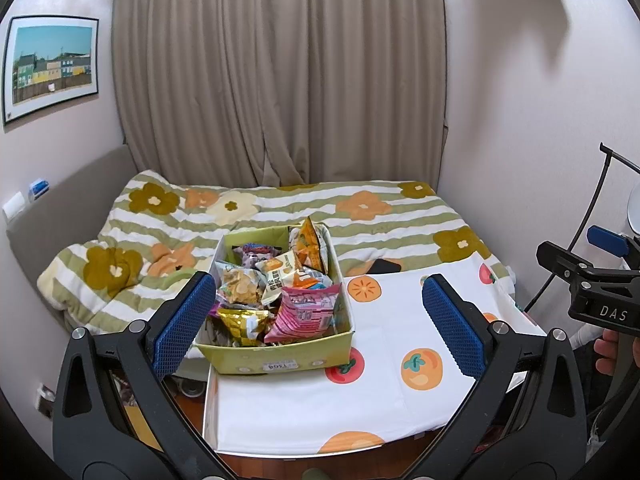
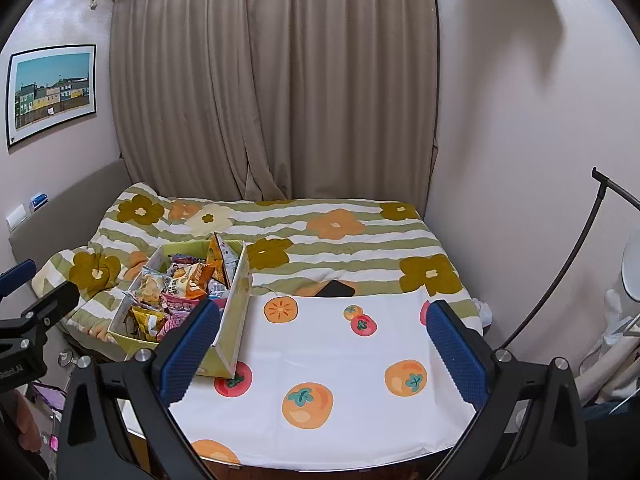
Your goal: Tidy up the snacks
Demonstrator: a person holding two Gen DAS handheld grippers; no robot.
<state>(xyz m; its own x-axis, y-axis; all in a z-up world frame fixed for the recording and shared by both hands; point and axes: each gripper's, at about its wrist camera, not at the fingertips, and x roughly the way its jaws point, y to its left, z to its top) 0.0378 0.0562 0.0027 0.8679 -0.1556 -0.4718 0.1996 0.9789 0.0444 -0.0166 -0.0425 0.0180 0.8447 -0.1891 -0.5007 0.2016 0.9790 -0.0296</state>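
Snacks [image 1: 280, 292] piled in one yellow-green box [image 1: 280, 360], and that box sits at the near left corner of the counter [image 1: 400, 408], its long axis running from the near edge away toward the bed [image 1: 392, 216]. Left gripper [image 1: 320, 320] hangs in front with its jaws spread wide, nothing between the blue pads [image 1: 182, 320]; the box shows just past the left pad. Right gripper [image 2: 324, 354] likewise wide open and empty, hovering over the bare cloth toward the counter's right side, the box's right wall beside its left pad. Inside the box the packets lie jumbled and overlapping, too tangled for a sure count: a pink packet [image 1: 304, 316] at the near right, a gold one [image 1: 240, 322] at the near left, a pale packet of chips [image 1: 240, 286] behind it, and an orange packet [image 1: 310, 248] standing on end in the far right corner, its tip up above the rim. The box's near wall carries one white label [image 1: 278, 367]. The counter wears a white cloth printed with orange and red fruit. One black phone [image 2: 335, 290] lies on the bed at the counter's far edge. Beyond, a striped floral quilt, beige curtains [image 1: 280, 80], one framed picture [image 1: 50, 66] on the left wall.
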